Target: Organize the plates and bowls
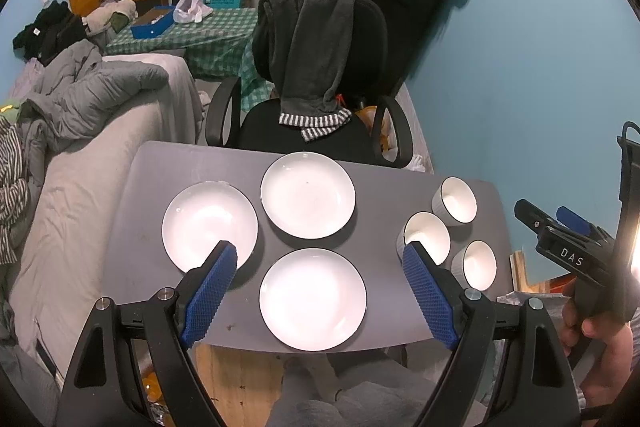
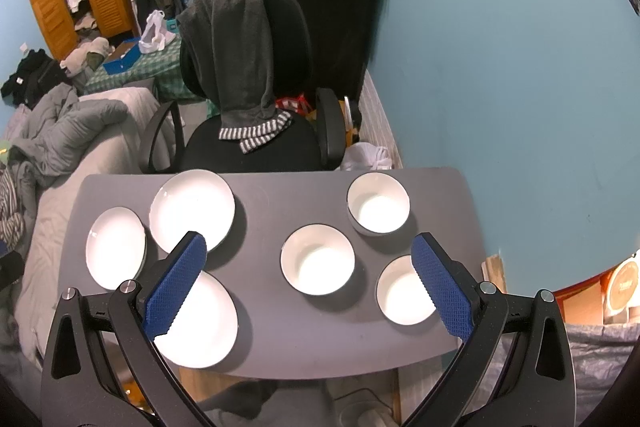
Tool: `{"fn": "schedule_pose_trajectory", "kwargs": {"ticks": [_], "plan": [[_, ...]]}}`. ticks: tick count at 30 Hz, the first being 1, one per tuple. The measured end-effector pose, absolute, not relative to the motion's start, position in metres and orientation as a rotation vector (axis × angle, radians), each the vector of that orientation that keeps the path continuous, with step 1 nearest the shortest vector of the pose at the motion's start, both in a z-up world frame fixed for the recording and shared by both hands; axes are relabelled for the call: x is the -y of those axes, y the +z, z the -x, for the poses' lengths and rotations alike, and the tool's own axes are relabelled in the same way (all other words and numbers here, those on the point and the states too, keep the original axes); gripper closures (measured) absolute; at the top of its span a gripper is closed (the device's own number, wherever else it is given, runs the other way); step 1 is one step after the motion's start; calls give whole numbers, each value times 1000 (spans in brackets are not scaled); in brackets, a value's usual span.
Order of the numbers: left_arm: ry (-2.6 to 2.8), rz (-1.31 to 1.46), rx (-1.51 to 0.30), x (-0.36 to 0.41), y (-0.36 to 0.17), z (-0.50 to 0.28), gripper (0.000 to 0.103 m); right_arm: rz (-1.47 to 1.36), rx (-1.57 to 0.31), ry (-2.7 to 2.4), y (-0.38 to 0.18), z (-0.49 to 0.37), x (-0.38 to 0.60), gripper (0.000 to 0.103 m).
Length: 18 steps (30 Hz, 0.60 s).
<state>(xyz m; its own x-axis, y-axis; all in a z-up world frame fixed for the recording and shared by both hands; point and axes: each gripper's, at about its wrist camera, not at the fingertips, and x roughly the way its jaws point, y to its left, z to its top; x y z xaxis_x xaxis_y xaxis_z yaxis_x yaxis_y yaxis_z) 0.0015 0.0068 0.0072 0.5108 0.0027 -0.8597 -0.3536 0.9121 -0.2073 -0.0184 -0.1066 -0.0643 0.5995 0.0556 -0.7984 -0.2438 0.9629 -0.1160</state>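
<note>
Three round white plates (image 1: 308, 201) occupy the left half of the grey worktop (image 1: 380, 291); three white bowls (image 2: 318, 259) occupy the right half. Left gripper (image 1: 320, 257) and right gripper (image 2: 310, 247) hover above, blue-padded fingers spread, empty. Right gripper body reads "DAS".

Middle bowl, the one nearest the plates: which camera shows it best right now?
The right wrist view: the middle bowl sits whole between the open claw's fingers, rim and inside clear. In the left wrist view, the same bowl is partly hidden behind a blue finger.
</note>
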Motion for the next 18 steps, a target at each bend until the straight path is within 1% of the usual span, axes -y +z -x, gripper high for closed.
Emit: {"fn": "schedule_pose_trajectory", "kwargs": {"ticks": [18], "plan": [[212,384,-1031,-8,3,-2,17,222,-914,174,-66,22,108,3]]}}
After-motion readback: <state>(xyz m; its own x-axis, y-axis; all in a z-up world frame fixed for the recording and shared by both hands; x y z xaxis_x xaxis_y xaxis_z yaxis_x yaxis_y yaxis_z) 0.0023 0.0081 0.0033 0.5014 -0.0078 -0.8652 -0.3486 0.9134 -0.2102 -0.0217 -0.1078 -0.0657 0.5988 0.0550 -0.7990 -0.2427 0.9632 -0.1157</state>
